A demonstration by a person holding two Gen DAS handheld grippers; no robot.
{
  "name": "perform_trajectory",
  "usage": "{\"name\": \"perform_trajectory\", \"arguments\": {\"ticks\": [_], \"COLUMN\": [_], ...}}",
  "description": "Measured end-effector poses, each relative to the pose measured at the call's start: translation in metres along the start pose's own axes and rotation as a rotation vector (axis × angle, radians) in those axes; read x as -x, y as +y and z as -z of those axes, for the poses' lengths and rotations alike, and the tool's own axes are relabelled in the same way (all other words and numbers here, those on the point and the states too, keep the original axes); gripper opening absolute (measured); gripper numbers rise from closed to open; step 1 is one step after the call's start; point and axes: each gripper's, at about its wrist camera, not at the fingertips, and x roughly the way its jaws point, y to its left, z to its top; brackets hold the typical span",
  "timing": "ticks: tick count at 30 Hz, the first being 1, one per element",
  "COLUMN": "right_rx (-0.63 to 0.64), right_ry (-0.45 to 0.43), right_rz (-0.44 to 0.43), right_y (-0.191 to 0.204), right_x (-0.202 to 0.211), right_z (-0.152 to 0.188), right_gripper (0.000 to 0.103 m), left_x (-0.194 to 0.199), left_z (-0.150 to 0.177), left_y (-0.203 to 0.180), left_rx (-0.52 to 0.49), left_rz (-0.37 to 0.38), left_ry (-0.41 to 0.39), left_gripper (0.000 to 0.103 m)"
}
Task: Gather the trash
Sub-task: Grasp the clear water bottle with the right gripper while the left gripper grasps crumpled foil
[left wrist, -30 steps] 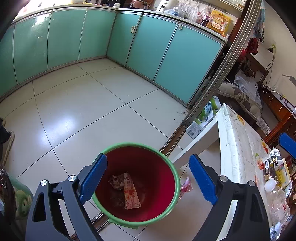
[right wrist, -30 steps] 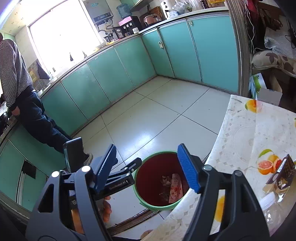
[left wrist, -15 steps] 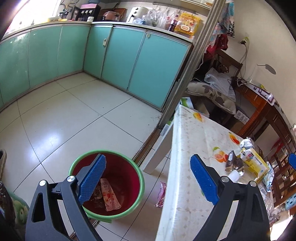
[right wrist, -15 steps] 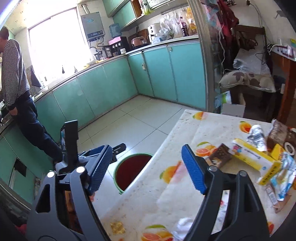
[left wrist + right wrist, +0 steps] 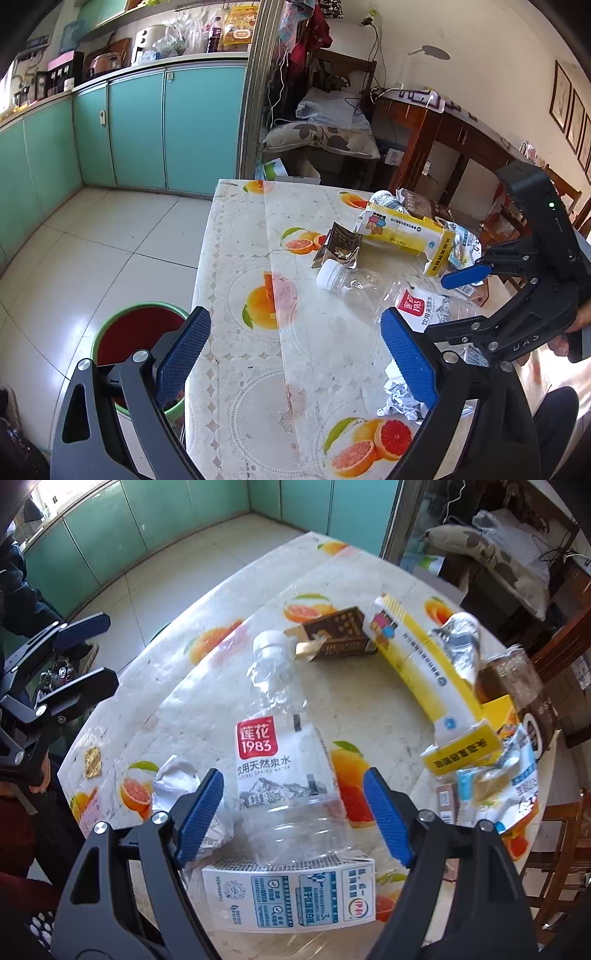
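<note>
— Right gripper (image 5: pixel 293 812): how is it held?
— It is held wide open over the table (image 5: pixel 207 664); the clear water bottle (image 5: pixel 284 746) is framed between its blue pads, and no contact can be made out. Nothing is gripped.
— And the left gripper (image 5: pixel 295 354)?
— It is spread wide too, nothing between its fingers, poised above the table edge. The red bin (image 5: pixel 129 328) is seen on the floor beside the table. A yellow carton (image 5: pixel 424 664) and crumpled foil (image 5: pixel 177 779) are scattered near the bottle.
</note>
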Motion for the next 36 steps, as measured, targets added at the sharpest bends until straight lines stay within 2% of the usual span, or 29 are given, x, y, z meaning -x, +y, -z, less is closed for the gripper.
{"name": "perform_trajectory", "arguments": {"ticks": [3,5,9,11,14,16,20,26,29,30,33,36], "right_rx": [-0.003,-0.008,-0.009,-0.032,-0.128,-0.17,-0.256,-0.376,-0.374,-0.37,-0.35,-0.309], "right_ry": [0.062,0.07,0.04,-0.007,-0.149,-0.228,-0.351,-0.478,-0.458,-0.44,-0.369,-0.282], "right_rz": [-0.03,-0.046,-0.05,-0.077,-0.154,-0.169,-0.188,-0.208,-0.189,-0.188,-0.162,-0.132], "right_y": [0.001,0.003,0.008,0.009,0.001,-0.002,-0.014,-0.022,-0.021,-0.02,-0.023,-0.021], "right_x": [-0.02,-0.028,-0.03,-0.02,0.013,0.033,0.063,0.086,0.079,0.075,0.06,0.047], "right_z": [0.0,0.0,0.004,0.007,0.013,0.016,0.031,0.059,0.063,0.066,0.063,0.061], "right_gripper": [0.076,0.061,0.057,0.057,0.057,0.057,0.057,0.057,0.057,0.057,0.057,0.057], "left_x": [-0.002,-0.004,-0.008,-0.008,-0.002,-0.001,-0.006,-0.024,-0.032,-0.035,-0.037,-0.026], "left_z": [0.0,0.001,0.006,0.007,0.008,0.009,0.016,0.034,0.042,0.045,0.044,0.041], "left_y": [0.007,0.013,0.021,0.02,0.017,0.012,-0.009,-0.057,-0.074,-0.076,-0.069,-0.067], "left_rx": [0.026,0.044,0.07,0.067,0.047,0.032,0.002,-0.119,-0.177,-0.181,-0.102,-0.123], "left_rz": [0.01,0.009,0.016,0.018,0.012,0.029,0.107,0.188,0.189,0.191,0.294,0.262], "left_ry": [0.011,0.019,0.041,0.04,0.02,0.022,0.056,0.145,0.17,0.181,0.207,0.148], "left_gripper": [0.09,0.09,0.09,0.09,0.09,0.09,0.09,0.09,0.082,0.072,0.046,0.044]}}
